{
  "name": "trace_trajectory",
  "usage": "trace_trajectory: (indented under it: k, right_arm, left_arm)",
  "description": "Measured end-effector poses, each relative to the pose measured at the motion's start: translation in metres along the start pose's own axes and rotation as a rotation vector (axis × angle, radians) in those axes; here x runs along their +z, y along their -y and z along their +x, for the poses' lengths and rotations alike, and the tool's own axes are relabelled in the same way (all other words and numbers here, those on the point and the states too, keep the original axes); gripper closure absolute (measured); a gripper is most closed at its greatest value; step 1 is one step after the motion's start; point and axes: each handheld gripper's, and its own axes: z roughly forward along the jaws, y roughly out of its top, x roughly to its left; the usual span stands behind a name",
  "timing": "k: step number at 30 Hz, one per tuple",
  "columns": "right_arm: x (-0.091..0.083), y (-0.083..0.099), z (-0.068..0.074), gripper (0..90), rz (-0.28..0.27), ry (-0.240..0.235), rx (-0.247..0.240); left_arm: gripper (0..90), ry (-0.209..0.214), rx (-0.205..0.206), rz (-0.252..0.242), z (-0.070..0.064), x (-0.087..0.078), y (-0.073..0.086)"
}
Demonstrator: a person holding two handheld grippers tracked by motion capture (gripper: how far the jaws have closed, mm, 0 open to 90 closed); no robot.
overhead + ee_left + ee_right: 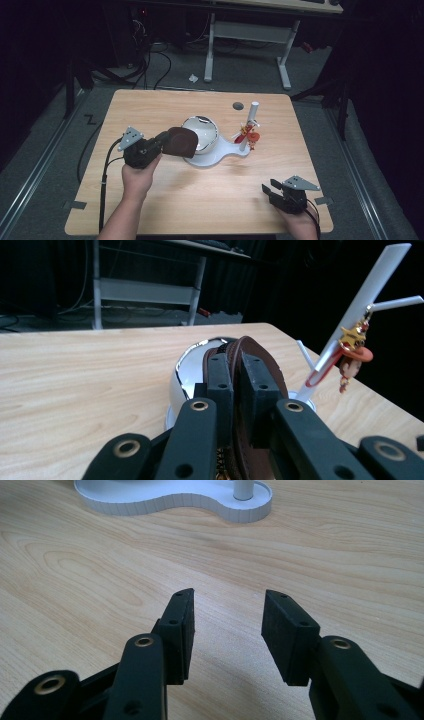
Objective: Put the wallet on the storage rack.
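Observation:
My left gripper [167,141] [237,385] is shut on a round brown zipped pouch [181,141] [262,362], held on edge just in front of a shiny metal bowl [204,130] [186,375]. The bowl sits on a white stand base [222,152] [175,502]. A slanted white post [249,125] [367,302] rises from that base, and a red and gold keychain [249,135] [354,352] hangs on it. My right gripper [268,190] [227,625] rests open near the table's front right corner, with only bare wood between its jaws.
The wooden table [150,107] has a round grey cable hole [238,105] at the back. A white desk frame [285,60] stands on the floor beyond it. The left gripper's black cable [104,185] hangs over the front left edge.

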Motion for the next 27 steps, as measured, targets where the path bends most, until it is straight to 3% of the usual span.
trace_trajectory:
  k: [2, 13, 20, 22, 23, 27]
  right_arm:
    - [0.001, 0.000, -0.001, 56.8, 0.005, 0.001, 0.000]
    - [0.000, 0.000, -0.001, 56.9, -0.001, -0.005, 0.008]
    - [0.000, 0.001, -0.001, 57.0, -0.003, -0.012, 0.017]
    - [0.001, 0.001, -0.001, 57.0, -0.001, -0.012, 0.012]
    - [0.001, 0.001, -0.001, 57.0, -0.002, -0.011, 0.011]
    - [0.001, 0.001, -0.001, 57.0, -0.001, -0.013, 0.016]
  left_arm:
    - [84.0, -0.001, 0.021, 0.002, -0.002, 0.006, -0.005]
    - [83.9, -0.022, 0.033, 0.016, -0.003, 0.024, -0.017]
    - [83.9, -0.036, 0.037, 0.022, -0.004, 0.037, -0.020]
    - [83.9, -0.037, 0.043, 0.025, -0.005, 0.039, -0.019]
    - [83.9, -0.042, 0.064, 0.038, -0.007, 0.043, -0.018]
    - [83.8, -0.049, 0.069, 0.044, -0.007, 0.049, -0.015]
